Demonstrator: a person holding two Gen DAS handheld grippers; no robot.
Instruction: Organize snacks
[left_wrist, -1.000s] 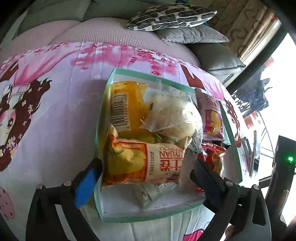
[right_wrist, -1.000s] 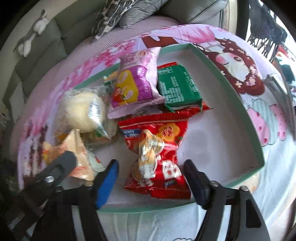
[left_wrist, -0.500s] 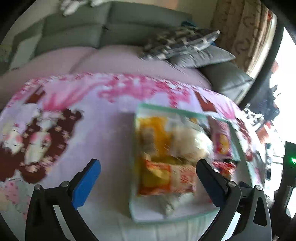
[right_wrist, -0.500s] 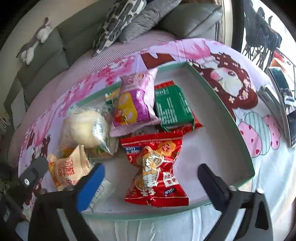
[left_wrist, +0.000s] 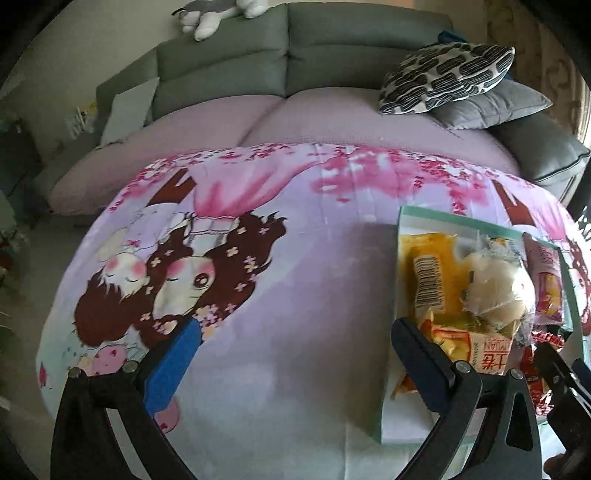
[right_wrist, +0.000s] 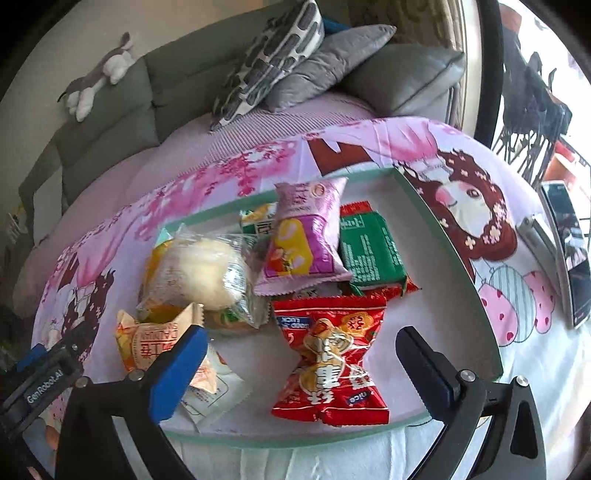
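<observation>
A shallow tray with a mint-green rim (right_wrist: 441, 236) lies on a cartoon-print cloth and holds several snack packets. My right gripper (right_wrist: 301, 369) hangs open and wide above a red packet (right_wrist: 332, 358) at the tray's near edge, its pads clear of it. Behind the red packet are a purple packet (right_wrist: 306, 236), a green packet (right_wrist: 369, 251), a bun in clear wrap (right_wrist: 199, 273) and an orange packet (right_wrist: 147, 336). My left gripper (left_wrist: 295, 354) is open and empty over bare cloth, left of the tray (left_wrist: 461, 221). A yellow packet (left_wrist: 428, 269) lies in the tray's left end.
A phone (right_wrist: 569, 251) and a silver object lie on the cloth right of the tray. A grey sofa (left_wrist: 258, 74) with cushions (left_wrist: 443, 74) and a plush toy (right_wrist: 96, 81) stands behind. The printed cloth (left_wrist: 258, 295) stretches left of the tray.
The left gripper swung left, off the tray and over bare cloth. The right gripper's jaws widened around the red packet and the gripper rose a little.
</observation>
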